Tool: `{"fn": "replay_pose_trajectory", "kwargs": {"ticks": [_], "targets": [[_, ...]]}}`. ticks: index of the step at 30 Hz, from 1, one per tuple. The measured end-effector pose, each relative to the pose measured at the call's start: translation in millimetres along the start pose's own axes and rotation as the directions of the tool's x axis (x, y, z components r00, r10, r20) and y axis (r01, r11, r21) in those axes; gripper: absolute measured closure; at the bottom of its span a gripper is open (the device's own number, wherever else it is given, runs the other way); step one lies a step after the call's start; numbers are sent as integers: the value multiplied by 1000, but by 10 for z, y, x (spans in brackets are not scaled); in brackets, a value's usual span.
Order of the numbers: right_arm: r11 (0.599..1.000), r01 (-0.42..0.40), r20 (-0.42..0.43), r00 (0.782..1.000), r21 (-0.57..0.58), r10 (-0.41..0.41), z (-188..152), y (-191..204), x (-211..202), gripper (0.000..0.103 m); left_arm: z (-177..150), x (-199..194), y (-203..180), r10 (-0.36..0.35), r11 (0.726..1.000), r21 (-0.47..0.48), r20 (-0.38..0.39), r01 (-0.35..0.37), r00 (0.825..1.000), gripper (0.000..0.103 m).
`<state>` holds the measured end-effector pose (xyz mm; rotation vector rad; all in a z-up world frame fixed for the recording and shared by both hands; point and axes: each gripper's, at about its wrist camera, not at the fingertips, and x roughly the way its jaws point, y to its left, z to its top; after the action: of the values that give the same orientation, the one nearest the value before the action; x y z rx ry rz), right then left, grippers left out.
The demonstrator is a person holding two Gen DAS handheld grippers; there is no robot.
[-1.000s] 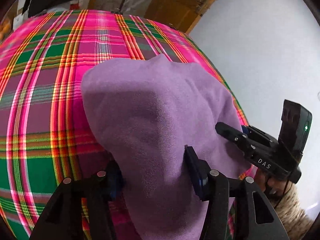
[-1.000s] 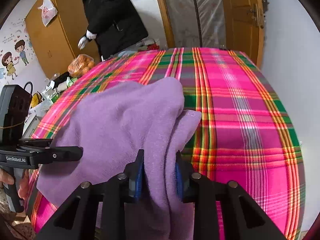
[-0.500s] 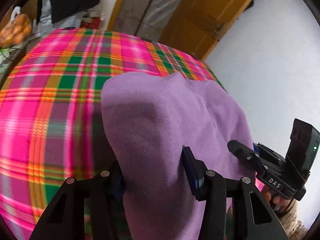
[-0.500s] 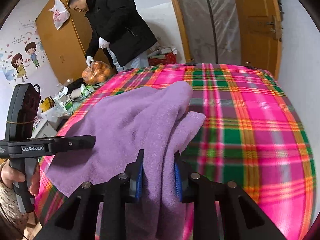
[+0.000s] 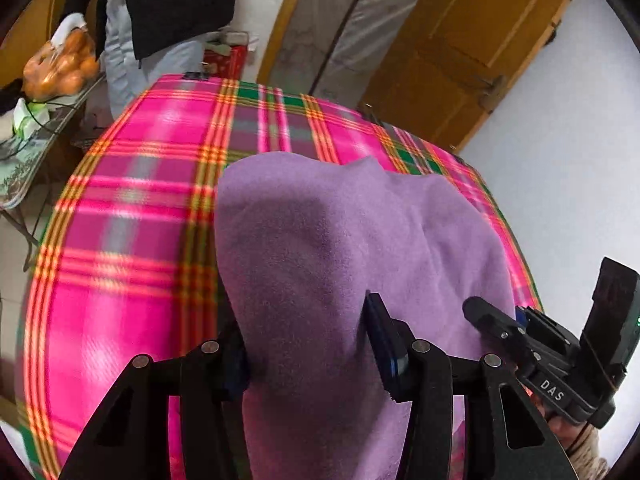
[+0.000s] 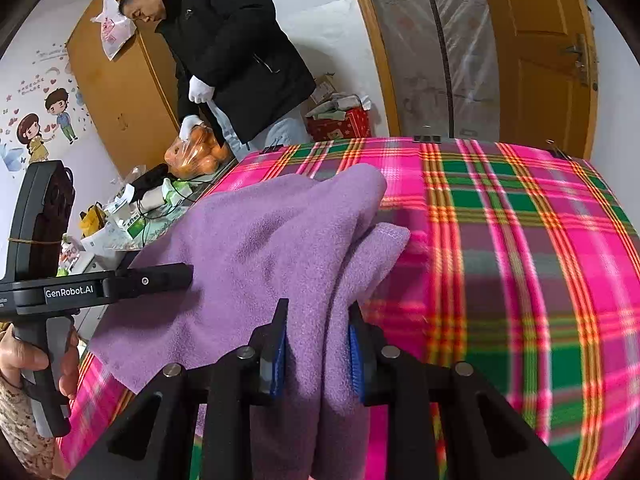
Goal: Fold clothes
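While angled downward over the pink plaid bed cover (image 5: 132,216), left gripper (image 5: 308,344) clamped wide on a thick bunch of purple fleece garment (image 5: 320,248); right gripper (image 6: 318,350) pinched narrower on a fold of it, low centre of frame. Draped between both, far end resting on the cover.

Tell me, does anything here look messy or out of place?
Only the purple cloth: it is bunched and lopsided, not flat, with a loose flap sticking out on the plaid cover. Both grippers, left and right, pinch it. Nothing looks spilled or damaged.
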<state>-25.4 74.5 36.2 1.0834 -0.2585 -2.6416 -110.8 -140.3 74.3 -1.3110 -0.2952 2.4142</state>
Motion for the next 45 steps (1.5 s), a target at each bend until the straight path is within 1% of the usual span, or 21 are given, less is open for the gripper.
{"fn": "replay_pose_trajectory", "kwargs": {"ticks": [6,10,14,16,18,24,27,29,32,34,36,37,39,42,44,45], "targets": [[1000,5,-1,1000,13,-5,224,7,323,77,288,127,153,37,999,23,2,-37,999,51],[1000,10,-4,1000,20,-10,349,-54,495,77,431,166,246,50,998,47,20,-51,999,51],[999,29,-39,999,21,-28,369,-87,713,75,543,385,376,51,998,34,1,-51,999,51],[999,41,-39,998,9,-41,340,-86,757,74,540,465,417,52,998,37,-7,-52,999,49],[999,42,-42,998,16,-41,313,-108,782,71,524,488,453,35,999,37,0,-35,999,47],[998,43,-51,998,47,-41,242,-168,807,63,467,535,525,29,999,43,28,-30,999,36],[998,48,-56,997,49,-45,233,-166,800,59,455,520,561,25,1000,15,27,-26,999,35],[997,49,-65,997,55,-45,226,-158,775,58,438,489,555,33,999,3,20,-33,999,35],[995,66,-76,995,69,-61,194,-142,678,57,389,394,474,80,996,22,18,-81,997,35],[993,103,-72,992,55,-99,147,-107,593,54,326,311,408,121,992,36,25,-122,992,35],[987,159,-61,986,25,-158,53,-57,476,45,226,210,328,172,983,52,50,-175,984,35],[985,170,-59,984,16,-169,2,-33,427,43,160,158,286,194,978,61,65,-198,979,35],[984,180,-56,982,-4,-180,-102,34,329,37,-4,64,204,216,972,74,90,-223,972,35],[979,198,-76,977,-38,-201,-261,167,249,33,-246,-13,108,248,963,81,107,-257,963,35],[973,217,-95,970,-76,-224,-364,259,235,31,-398,-29,14,299,943,115,123,-313,946,35],[968,232,-105,965,-101,-242,-417,309,234,31,-451,-25,-17,300,942,120,122,-314,946,35]]}}
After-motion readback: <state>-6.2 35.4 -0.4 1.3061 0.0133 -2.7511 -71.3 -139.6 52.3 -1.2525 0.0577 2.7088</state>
